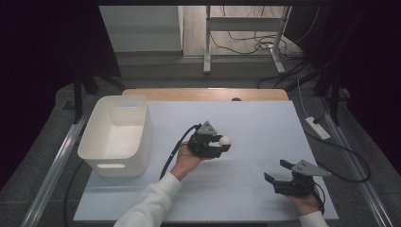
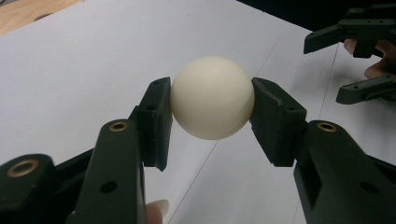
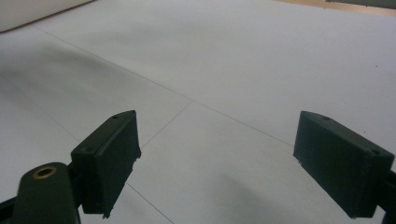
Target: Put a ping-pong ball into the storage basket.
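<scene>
A lab-style recording space: a worktop (image 1: 246, 118) covered in white sheet, dark curtains (image 1: 42, 56) either side of it, loose cables (image 1: 250, 45) on the floor beyond.

The left tool (image 1: 222, 143), at frame centre on a white-sleeved forearm, has its jaws clamped. The right tool (image 1: 277, 171), lower right, has its jaws spread wide.

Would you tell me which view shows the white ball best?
The left gripper view: the ball sits large and sharp, clamped between the left gripper's jaws. The high view shows the ball as a small white dot at that gripper's tip. The right gripper view looks over white table.
</scene>
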`<state>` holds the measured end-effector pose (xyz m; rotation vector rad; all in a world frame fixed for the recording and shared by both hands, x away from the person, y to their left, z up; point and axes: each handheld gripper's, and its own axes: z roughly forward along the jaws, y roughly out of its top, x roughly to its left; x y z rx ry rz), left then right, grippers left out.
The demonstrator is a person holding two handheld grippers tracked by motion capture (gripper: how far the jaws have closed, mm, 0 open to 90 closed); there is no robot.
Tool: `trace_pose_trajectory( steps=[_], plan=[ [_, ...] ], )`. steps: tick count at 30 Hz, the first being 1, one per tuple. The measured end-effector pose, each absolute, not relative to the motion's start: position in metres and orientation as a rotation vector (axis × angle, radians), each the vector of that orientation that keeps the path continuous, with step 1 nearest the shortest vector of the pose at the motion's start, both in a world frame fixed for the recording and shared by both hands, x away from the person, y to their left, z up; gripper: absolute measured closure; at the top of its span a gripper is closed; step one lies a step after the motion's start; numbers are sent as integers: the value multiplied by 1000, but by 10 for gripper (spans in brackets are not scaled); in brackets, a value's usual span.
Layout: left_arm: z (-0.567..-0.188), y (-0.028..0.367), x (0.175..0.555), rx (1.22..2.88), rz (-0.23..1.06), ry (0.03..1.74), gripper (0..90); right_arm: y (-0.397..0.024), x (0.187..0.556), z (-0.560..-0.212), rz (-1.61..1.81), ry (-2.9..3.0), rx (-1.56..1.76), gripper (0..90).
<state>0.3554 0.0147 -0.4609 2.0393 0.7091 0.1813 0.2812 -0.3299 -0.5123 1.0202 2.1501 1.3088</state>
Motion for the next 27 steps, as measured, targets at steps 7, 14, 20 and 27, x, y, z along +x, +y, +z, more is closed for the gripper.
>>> trace_pose_trajectory(
  steps=[7,14,20,27],
  plan=[
    [-458,20,353,2030,192,711,506,-329,281,-512,1312,2151,1018,146],
    [-455,28,350,2013,199,721,507,-329,281,-512,1306,2153,1021,146],
    [-454,33,348,2010,205,730,506,-329,282,-512,1305,2154,1021,146],
    [-453,38,346,2002,204,736,507,-329,282,-513,1306,2155,1020,146]
  ],
)
